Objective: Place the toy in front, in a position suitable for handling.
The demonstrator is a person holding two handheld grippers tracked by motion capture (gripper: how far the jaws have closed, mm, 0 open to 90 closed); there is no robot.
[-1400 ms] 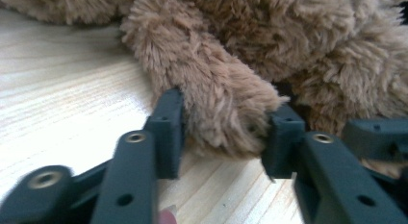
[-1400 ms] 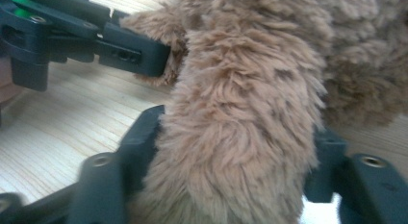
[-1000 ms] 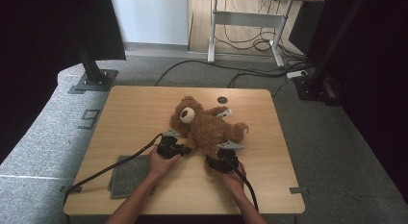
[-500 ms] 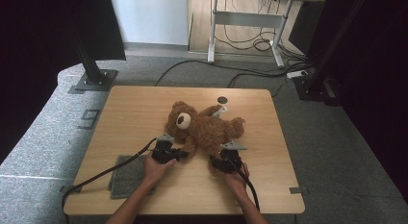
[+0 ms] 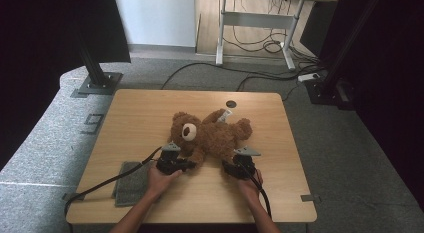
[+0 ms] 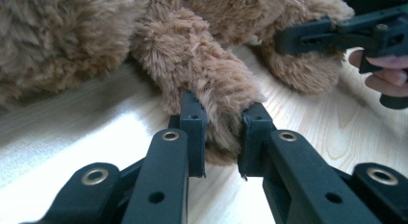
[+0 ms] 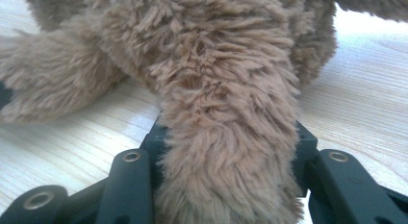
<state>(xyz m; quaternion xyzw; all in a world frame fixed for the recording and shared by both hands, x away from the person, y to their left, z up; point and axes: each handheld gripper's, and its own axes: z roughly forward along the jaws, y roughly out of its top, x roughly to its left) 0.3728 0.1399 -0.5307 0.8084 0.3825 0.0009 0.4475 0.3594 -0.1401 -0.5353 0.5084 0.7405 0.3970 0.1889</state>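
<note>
A brown teddy bear [image 5: 212, 135] is lying on its back near the middle of the wooden worktop [image 5: 140, 113], with its head [image 5: 184, 130] turned toward the left of the high view and its limbs spread out. A white tag [image 5: 226, 114] is showing at the far side of the bear, just near a small dark round disc [image 5: 230, 104] set in the worktop.

The left tongs [image 5: 187, 164] are being held at the near left side of the bear. In the left gripper view, the end of 1 furry limb [image 6: 202, 80] is being pinched between the 2 black jaws of the left tongs [image 6: 222, 135], with the pads pressed into the plush just above the worktop.

The right tongs [image 5: 234, 165] are being held at the near right side of the bear. In the right gripper view, a thicker limb [image 7: 226, 137] is being clamped by the right tongs [image 7: 226, 152], the fur bulging out over both jaws.

A grey cloth [image 5: 132, 183] is lying flat at the near left corner of the worktop, beside the left forearm, well apart from the bear. A black cable [image 5: 110, 180] is being trailed from the left tongs across that cloth.
</note>
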